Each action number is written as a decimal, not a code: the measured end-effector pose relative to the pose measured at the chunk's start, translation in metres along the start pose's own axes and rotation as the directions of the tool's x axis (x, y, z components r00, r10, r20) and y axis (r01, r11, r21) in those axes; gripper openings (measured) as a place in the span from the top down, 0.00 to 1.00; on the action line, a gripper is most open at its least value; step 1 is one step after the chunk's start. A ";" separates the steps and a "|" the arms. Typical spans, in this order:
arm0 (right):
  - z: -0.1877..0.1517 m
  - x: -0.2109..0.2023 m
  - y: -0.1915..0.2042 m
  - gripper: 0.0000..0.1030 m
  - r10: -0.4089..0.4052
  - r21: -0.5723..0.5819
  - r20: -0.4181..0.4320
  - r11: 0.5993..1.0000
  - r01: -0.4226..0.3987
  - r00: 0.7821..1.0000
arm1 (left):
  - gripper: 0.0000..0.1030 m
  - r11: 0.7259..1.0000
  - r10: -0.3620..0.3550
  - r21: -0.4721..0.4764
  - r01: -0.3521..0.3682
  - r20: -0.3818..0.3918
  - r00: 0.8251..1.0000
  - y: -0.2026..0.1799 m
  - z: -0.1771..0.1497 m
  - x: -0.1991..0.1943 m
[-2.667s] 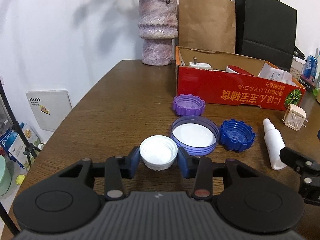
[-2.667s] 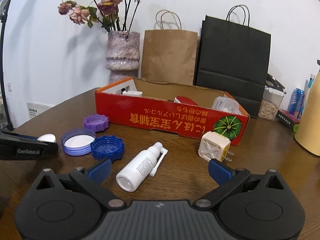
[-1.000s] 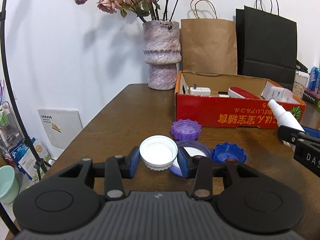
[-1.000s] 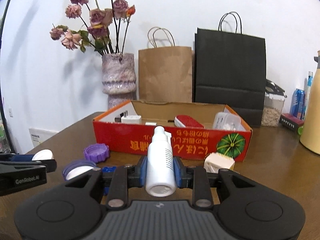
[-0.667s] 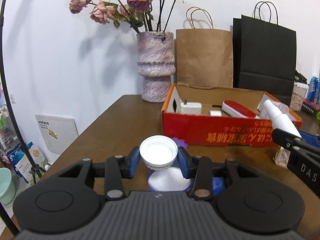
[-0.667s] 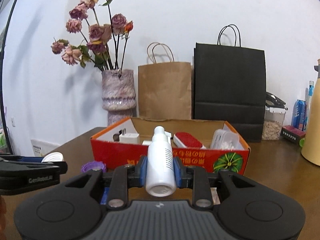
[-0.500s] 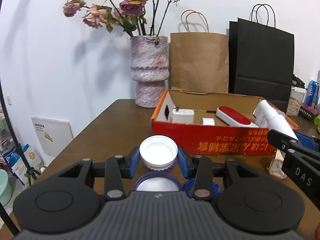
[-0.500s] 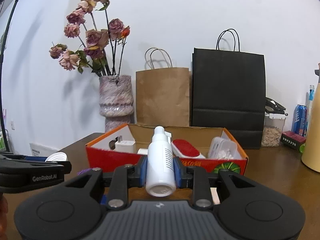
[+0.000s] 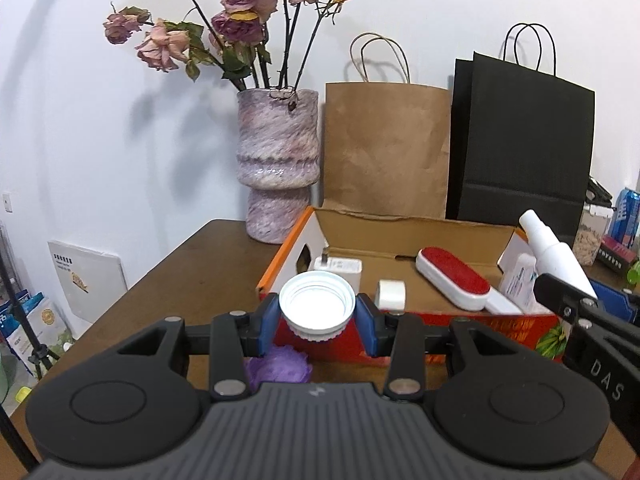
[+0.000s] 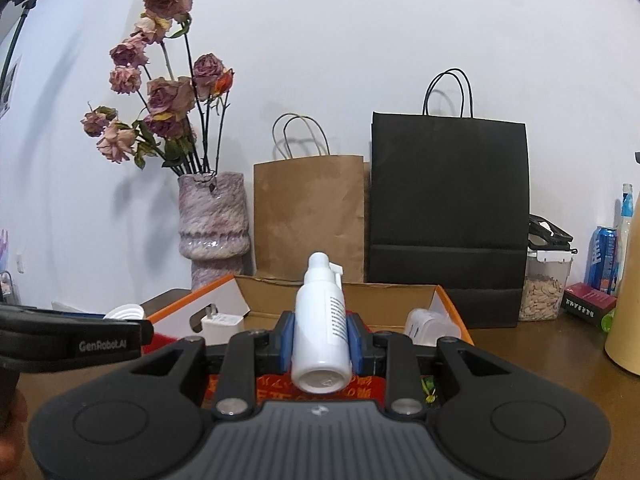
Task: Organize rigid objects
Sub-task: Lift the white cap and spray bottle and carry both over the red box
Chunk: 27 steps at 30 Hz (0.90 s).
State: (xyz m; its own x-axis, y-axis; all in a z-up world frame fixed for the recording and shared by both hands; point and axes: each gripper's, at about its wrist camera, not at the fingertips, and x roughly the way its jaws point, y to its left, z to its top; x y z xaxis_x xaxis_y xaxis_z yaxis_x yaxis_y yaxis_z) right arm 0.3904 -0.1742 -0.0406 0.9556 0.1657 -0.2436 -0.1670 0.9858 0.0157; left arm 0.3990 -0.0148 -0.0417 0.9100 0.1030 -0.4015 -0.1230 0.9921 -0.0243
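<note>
Tongs in both hands are clamped on cargo. The left tongs [image 9: 317, 316] grip a round white ribbed plastic cap [image 9: 317, 307], open side up, held above the near wall of the red cardboard box [image 9: 460, 330] on the brown wooden counter [image 9: 192, 276]. The right tongs [image 10: 321, 344] pinch a white plastic spray bottle [image 10: 321, 332] by its sides, nozzle pointing away toward the box. A purple ridged cap [image 9: 280, 368] lies on the counter below the left tongs.
</note>
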 end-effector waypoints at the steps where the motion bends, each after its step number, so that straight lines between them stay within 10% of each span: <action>1: 0.001 0.002 -0.002 0.74 0.000 -0.002 0.001 1.000 0.000 1.000 | 0.60 1.000 -0.002 -0.002 0.002 0.002 1.000 -0.002 0.002 0.003; 27: 0.020 0.077 -0.032 0.74 0.032 -0.031 -0.013 0.999 -0.032 0.999 | 0.60 0.999 -0.032 0.009 0.031 0.022 0.999 -0.046 0.037 0.076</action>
State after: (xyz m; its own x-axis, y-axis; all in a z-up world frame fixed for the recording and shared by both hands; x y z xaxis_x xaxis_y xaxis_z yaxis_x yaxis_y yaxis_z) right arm 0.4741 -0.1925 -0.0403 0.9467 0.1964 -0.2553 -0.2049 0.9788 -0.0067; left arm 0.4881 -0.0499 -0.0370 0.9220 0.0731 -0.3802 -0.0909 0.9954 -0.0291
